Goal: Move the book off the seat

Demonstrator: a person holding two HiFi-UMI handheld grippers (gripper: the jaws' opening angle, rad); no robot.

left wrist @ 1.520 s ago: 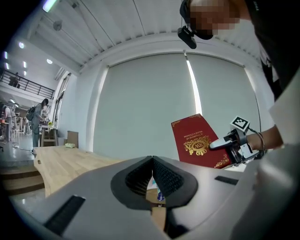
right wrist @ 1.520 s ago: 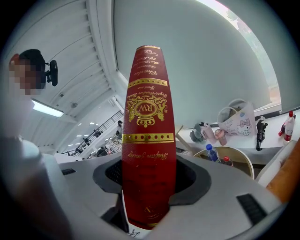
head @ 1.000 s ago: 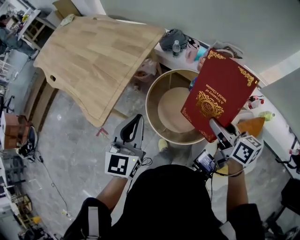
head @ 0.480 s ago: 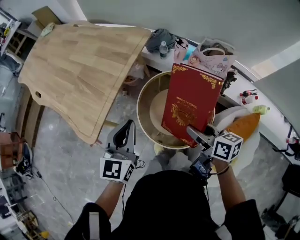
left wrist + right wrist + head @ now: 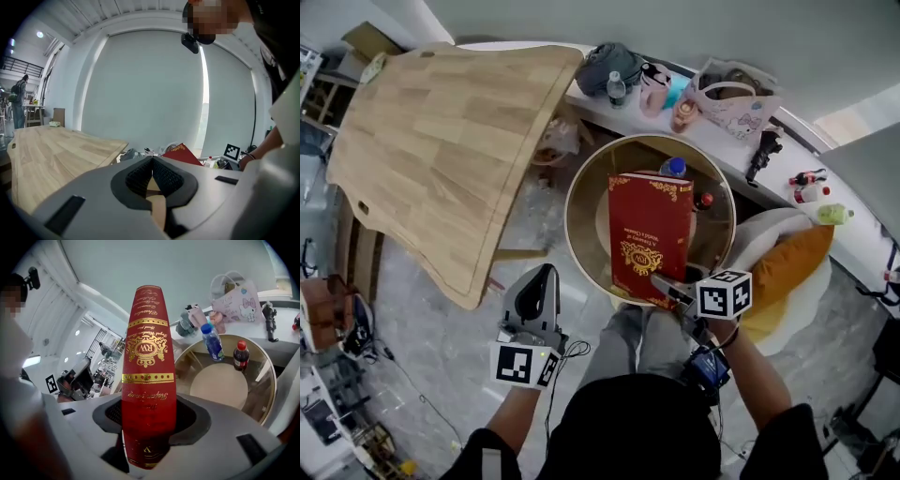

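The red hardback book with gold ornament (image 5: 649, 234) is held over the round glass-topped table with a gold rim (image 5: 572, 220), well inside that rim, its cover turned upward and its near lower edge clamped by the right gripper (image 5: 661, 281). The pads are pressed on both covers close to the spine, so most of the book juts out beyond the fingertips. Whether its far end touches the glass cannot be told. Just past the far edge a blue-capped clear water bottle (image 5: 673, 167) and a red-capped dark drink bottle (image 5: 703, 200) are seen on the table, leaving little room ahead; bare glass is left on the book's left side. From the right gripper view the book (image 5: 147, 380) is shown spine-on and upright between the jaws of the right gripper (image 5: 149, 425), with both bottles (image 5: 213, 343) (image 5: 240, 355) clear of it to the right, a gap that the head view hides. A white seat with an orange cushion (image 5: 787, 272) is seen at the right, beside the round table. The left gripper (image 5: 536, 295) is held over open grey marbled floor (image 5: 441, 337) between the round table and a large pale wooden tabletop (image 5: 441, 141); in the left gripper view its jaws (image 5: 152, 176) are seen closed together on nothing.
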